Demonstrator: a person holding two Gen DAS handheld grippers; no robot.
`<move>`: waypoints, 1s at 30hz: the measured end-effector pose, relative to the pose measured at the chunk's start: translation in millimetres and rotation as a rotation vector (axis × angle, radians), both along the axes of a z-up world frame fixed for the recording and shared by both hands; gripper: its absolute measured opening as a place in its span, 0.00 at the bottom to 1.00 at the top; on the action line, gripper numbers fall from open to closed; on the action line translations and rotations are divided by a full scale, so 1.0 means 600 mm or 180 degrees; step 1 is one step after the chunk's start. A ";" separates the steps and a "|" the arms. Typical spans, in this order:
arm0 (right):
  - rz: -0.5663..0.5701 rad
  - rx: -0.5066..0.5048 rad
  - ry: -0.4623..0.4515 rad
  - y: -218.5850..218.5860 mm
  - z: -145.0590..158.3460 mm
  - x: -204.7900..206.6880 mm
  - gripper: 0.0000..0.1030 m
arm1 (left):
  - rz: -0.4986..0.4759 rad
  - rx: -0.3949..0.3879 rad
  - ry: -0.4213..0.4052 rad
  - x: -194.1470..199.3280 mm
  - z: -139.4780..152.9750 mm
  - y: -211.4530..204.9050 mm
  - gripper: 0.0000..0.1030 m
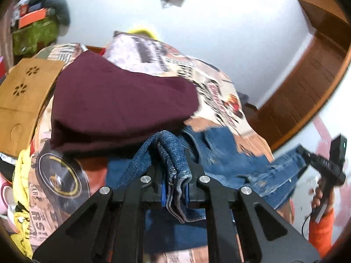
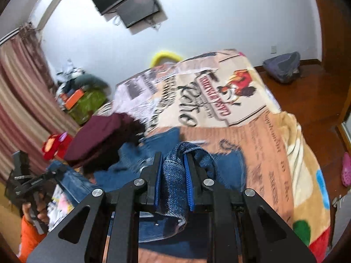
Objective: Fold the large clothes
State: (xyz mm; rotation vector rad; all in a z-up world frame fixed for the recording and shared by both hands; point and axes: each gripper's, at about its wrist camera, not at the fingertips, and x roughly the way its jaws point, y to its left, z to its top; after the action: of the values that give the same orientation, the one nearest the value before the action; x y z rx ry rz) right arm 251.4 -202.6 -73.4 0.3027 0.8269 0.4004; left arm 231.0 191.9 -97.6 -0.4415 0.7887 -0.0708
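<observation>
A pair of blue jeans [image 1: 219,153] lies spread on the printed bed blanket [image 1: 221,96]. My left gripper [image 1: 174,153] is shut on a bunched fold of the denim, lifted off the bed. My right gripper [image 2: 174,162] is shut on another fold of the jeans [image 2: 175,188], also lifted. The right gripper also shows at the right edge of the left wrist view [image 1: 324,166], and the left gripper shows at the left edge of the right wrist view [image 2: 28,182]. A folded maroon garment [image 1: 118,103] lies on the bed beside the jeans [image 2: 103,140].
A cardboard box [image 1: 24,96] stands at the bed's left. A green bag with clutter [image 2: 87,103] stands by the striped curtain [image 2: 19,100]. A TV [image 2: 129,2] hangs on the wall. A dark bag [image 2: 283,65] and a pink shoe [image 2: 346,171] lie on the wooden floor.
</observation>
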 end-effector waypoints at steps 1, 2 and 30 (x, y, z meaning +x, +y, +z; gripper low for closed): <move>-0.0032 0.0010 0.0039 -0.007 -0.007 0.010 0.16 | 0.0083 -0.0027 0.0050 0.014 -0.020 0.012 0.11; -0.0083 0.0022 0.0132 -0.016 -0.030 0.028 0.16 | 0.0113 -0.0052 0.0098 0.018 -0.039 0.019 0.11; 0.0919 -0.1052 0.0378 0.065 -0.088 -0.070 0.45 | -0.0923 0.0718 0.0649 -0.038 -0.141 -0.138 0.52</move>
State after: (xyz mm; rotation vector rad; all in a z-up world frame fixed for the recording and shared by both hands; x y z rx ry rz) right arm 209.6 -163.3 -126.1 -0.1034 1.0414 0.5094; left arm 208.3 109.0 -182.2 -0.1187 1.0455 -0.2068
